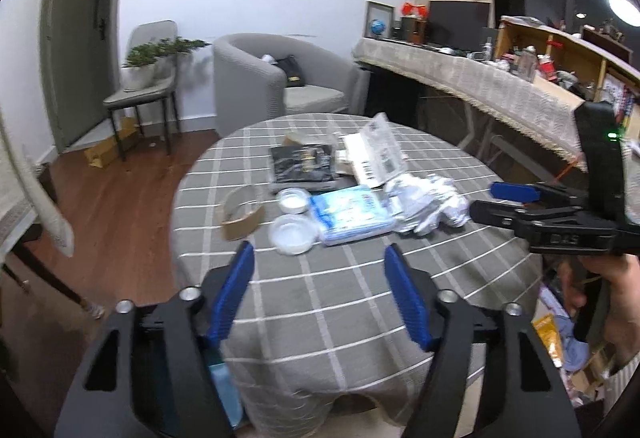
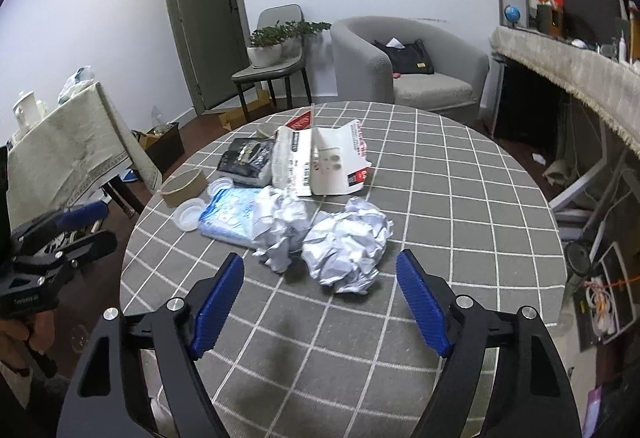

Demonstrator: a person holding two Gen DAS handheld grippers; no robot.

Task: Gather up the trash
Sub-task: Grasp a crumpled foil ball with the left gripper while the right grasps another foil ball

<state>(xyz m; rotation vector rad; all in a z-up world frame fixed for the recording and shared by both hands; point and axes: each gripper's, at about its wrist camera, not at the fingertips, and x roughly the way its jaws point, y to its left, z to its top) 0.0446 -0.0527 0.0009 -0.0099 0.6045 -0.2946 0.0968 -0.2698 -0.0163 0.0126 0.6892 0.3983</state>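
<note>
Trash lies on a round table with a grey checked cloth (image 1: 320, 298) (image 2: 460, 197). Two crumpled paper balls (image 2: 344, 254) (image 2: 280, 230) lie nearest my right gripper (image 2: 320, 270), which is open and empty just short of them. A blue tissue pack (image 1: 350, 213) (image 2: 228, 217), two clear plastic lids (image 1: 292, 234), a brown tape roll (image 1: 242, 213) (image 2: 184, 183), a black packet (image 1: 302, 163) and torn white wrappers (image 2: 324, 161) lie beyond. My left gripper (image 1: 320, 262) is open and empty before the lids.
A grey armchair (image 1: 276, 77) and a chair with potted plants (image 1: 144, 77) stand behind the table. A cloth-covered counter (image 1: 480, 77) runs along the right. Another covered table (image 2: 72, 157) stands at left. Boxes lie on the wooden floor.
</note>
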